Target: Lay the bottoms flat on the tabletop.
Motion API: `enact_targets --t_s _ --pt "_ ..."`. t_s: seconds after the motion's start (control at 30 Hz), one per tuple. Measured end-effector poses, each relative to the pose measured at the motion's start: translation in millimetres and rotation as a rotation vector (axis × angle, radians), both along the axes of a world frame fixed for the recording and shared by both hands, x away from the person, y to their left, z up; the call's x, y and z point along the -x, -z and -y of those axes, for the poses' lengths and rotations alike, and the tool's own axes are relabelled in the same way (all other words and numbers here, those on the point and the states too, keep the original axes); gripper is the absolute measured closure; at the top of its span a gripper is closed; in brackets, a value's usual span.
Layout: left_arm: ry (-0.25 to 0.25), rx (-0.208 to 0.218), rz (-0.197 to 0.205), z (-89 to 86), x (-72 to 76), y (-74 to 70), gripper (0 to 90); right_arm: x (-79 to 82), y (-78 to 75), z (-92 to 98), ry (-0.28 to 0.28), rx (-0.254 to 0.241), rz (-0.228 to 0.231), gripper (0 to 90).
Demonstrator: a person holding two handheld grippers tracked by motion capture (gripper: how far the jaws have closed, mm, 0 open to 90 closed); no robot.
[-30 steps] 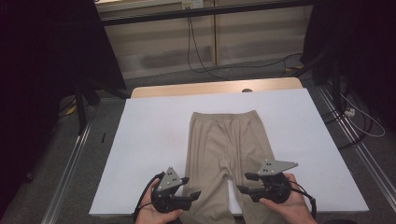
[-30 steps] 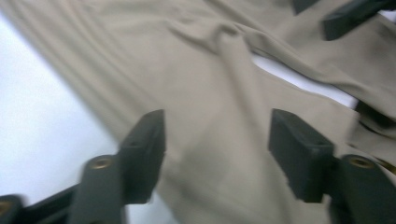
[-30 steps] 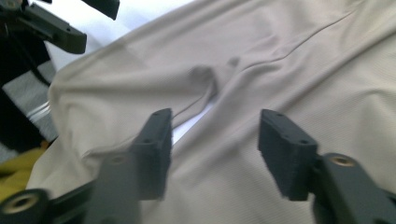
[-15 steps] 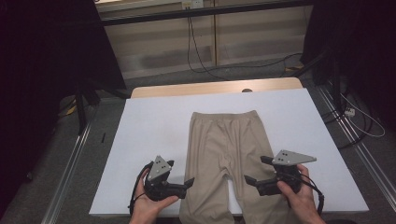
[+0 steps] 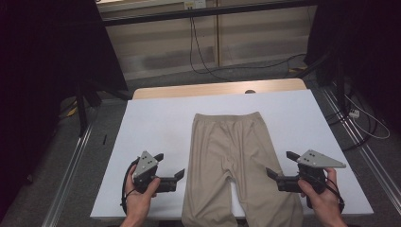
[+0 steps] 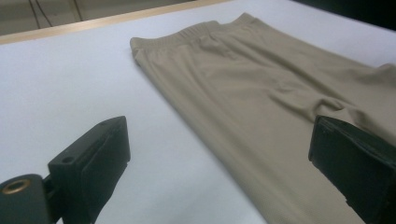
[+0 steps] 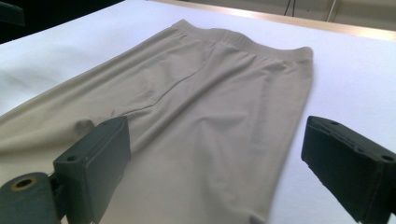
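A pair of beige trousers point(image 5: 231, 156) lies flat on the white-covered table point(image 5: 151, 127), waistband at the far end and legs running off the near edge. My left gripper point(image 5: 169, 164) stands open just left of the left leg, jaws pointing toward it with nothing between them. In the left gripper view the trousers point(image 6: 243, 79) stretch across behind the open gripper point(image 6: 219, 158). My right gripper point(image 5: 281, 164) is open at the outer edge of the right leg. In the right gripper view the cloth point(image 7: 210, 93) lies between and beyond the wide jaws of the gripper point(image 7: 215, 158).
A strip of bare wooden tabletop point(image 5: 208, 89) shows along the far edge, with a small dark round spot point(image 5: 250, 91). Metal rails point(image 5: 71, 165) run along both sides on the floor. Cables point(image 5: 208, 61) trail behind the table. White cover spreads wide on both sides of the trousers.
Both hands have moved apart and slightly forward, from over the trouser legs to their outer edges. Both grippers stay open.
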State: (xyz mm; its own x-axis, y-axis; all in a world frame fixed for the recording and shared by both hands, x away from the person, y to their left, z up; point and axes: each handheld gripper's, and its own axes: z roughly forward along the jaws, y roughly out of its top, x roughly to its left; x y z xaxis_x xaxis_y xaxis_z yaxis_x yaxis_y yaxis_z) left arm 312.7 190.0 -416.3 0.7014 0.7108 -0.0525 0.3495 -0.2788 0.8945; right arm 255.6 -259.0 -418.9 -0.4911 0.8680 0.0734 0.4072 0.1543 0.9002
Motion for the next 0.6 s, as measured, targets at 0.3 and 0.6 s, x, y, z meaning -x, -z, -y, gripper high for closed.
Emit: enact_targets --t_s 0.3,0.6 --pt "-0.041 0.003 0.019 -15.8 7.5 -2.7 5.6 12.4 4.0 29.8 0.095 0.023 0.03 8.0" --pt "-0.097 0.024 0.036 -30.3 13.0 -3.1 5.2 20.0 11.2 47.3 0.176 -0.003 0.069 8.1"
